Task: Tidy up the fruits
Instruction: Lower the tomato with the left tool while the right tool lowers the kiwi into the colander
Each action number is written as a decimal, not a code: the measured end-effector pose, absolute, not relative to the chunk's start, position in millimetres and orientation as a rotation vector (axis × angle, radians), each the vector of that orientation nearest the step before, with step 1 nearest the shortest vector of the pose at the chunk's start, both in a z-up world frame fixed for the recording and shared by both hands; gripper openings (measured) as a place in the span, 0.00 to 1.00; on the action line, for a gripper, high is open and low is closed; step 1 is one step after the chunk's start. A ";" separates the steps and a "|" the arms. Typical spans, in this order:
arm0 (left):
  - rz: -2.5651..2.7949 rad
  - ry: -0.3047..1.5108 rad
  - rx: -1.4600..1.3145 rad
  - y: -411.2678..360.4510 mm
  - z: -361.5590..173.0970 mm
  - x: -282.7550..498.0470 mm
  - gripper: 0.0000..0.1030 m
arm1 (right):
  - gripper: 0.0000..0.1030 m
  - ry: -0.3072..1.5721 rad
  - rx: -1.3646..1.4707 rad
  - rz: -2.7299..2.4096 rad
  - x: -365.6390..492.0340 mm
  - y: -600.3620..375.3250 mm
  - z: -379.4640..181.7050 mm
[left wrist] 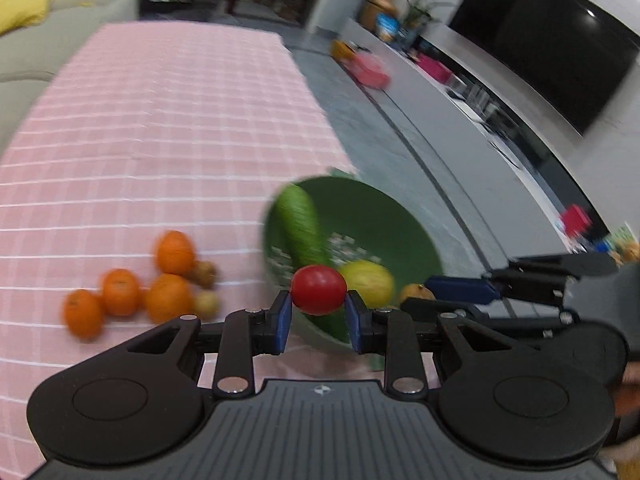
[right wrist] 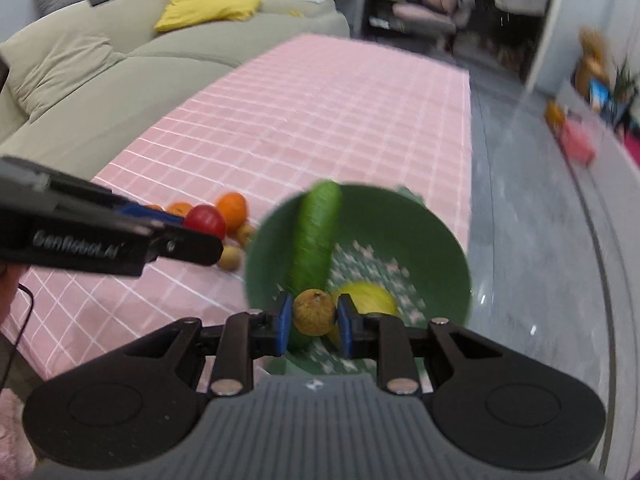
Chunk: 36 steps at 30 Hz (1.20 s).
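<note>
Carrying step: left gripper (left wrist: 319, 309) jaws clamp a round red tomato (left wrist: 318, 289), right gripper (right wrist: 314, 323) jaws pinch a small brown fruit (right wrist: 314, 312); next, release both over the green plastic bowl (right wrist: 440, 240)

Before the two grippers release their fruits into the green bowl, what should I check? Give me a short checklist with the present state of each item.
1. Left gripper holds the red tomato between its pads: ok.
2. Right gripper holds the small brown fruit: ok.
3. Both fruits are over the green bowl: cannot tell, the wrist views give no clear height or overlap.
4. Bowl has free room beside the cucumber and the yellow fruit: ok.
5. Bowl sits fully on the pink tablecloth: cannot tell, it looks close to the edge.
6. Pictures sharp enough: not ok, blurred.
</note>
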<state>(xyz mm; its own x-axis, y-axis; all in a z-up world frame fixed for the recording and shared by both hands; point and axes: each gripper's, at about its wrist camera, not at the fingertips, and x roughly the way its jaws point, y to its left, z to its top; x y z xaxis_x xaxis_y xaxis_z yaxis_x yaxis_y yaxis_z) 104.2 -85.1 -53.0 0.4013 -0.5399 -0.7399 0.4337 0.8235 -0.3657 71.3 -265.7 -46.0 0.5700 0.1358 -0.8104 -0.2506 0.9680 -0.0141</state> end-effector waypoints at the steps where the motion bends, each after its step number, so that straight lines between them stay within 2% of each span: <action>1: -0.640 1.000 -0.127 -91.9 -56.9 106.9 0.31 | 0.20 0.959 -0.116 0.229 73.8 -273.7 -47.1; 9: -0.708 1.177 -0.155 -125.8 -91.9 128.5 0.31 | 0.20 1.119 -0.076 0.295 100.4 -310.8 -70.3; 20: -0.739 1.317 -0.156 -144.8 -114.6 143.8 0.31 | 0.20 1.273 -0.067 0.384 133.4 -323.3 -101.1; 36: -0.735 1.405 -0.164 -150.9 -118.1 161.4 0.33 | 0.20 1.395 -0.009 0.447 160.1 -328.3 -123.3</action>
<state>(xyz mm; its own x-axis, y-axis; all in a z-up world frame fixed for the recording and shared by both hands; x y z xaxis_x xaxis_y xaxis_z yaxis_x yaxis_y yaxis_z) 161.4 -150.9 -118.1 -0.0126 -0.5541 -0.8324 0.3683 0.7713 -0.5191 160.1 -328.3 -123.3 0.1058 0.2983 -0.9486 -0.3091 0.9166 0.2538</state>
